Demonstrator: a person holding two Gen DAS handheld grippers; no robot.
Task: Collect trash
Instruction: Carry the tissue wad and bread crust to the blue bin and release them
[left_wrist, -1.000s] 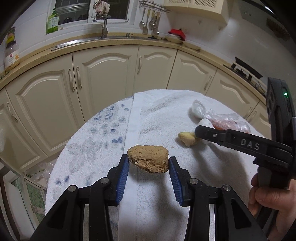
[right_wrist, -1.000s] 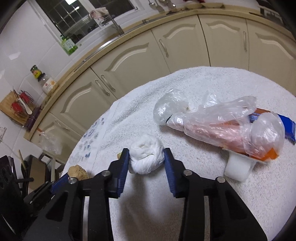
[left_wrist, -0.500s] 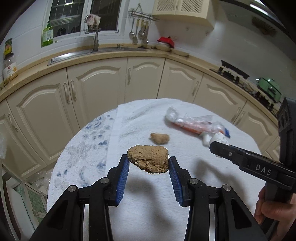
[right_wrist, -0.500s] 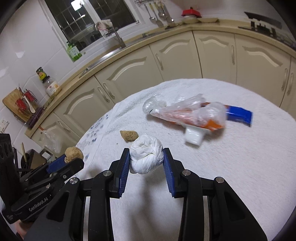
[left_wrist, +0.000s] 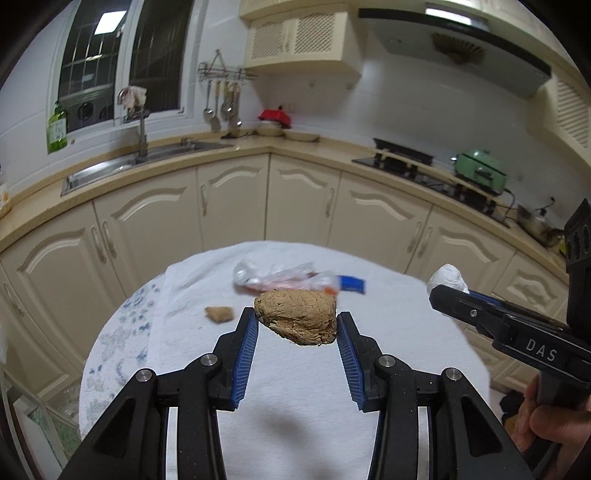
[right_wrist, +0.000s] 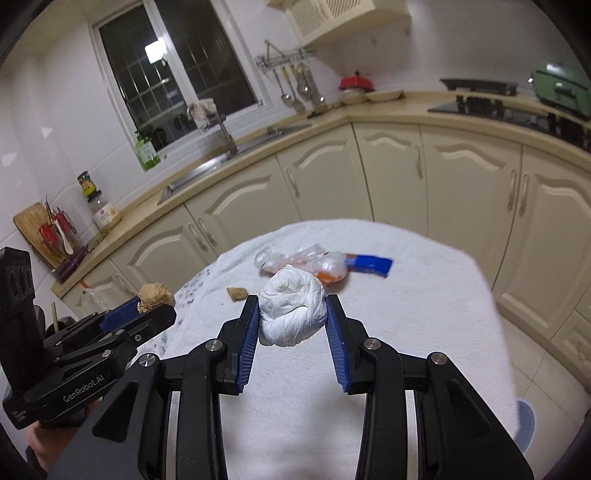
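Observation:
My left gripper (left_wrist: 296, 323) is shut on a brown crumpled lump (left_wrist: 296, 315) and holds it high above the towel-covered table (left_wrist: 295, 406). My right gripper (right_wrist: 291, 314) is shut on a white crumpled wad (right_wrist: 291, 312), also lifted. Each gripper shows in the other's view: the right gripper (left_wrist: 448, 286) with the wad (left_wrist: 447, 277), the left gripper (right_wrist: 153, 308) with the lump (right_wrist: 156, 294). On the table lie a small brown scrap (left_wrist: 220, 314) (right_wrist: 236, 293) and a clear plastic bag over an orange and blue packet (left_wrist: 295, 280) (right_wrist: 325, 264).
Cream kitchen cabinets (left_wrist: 295, 206) curve behind the table. A sink (left_wrist: 110, 170) and a stove (left_wrist: 424, 162) sit on the counter. The table's right edge (right_wrist: 495, 314) drops to a tiled floor (right_wrist: 546, 369).
Both grippers have risen and tilted up with their loads still held. The table looks smaller and farther, and more of the kitchen wall shows.

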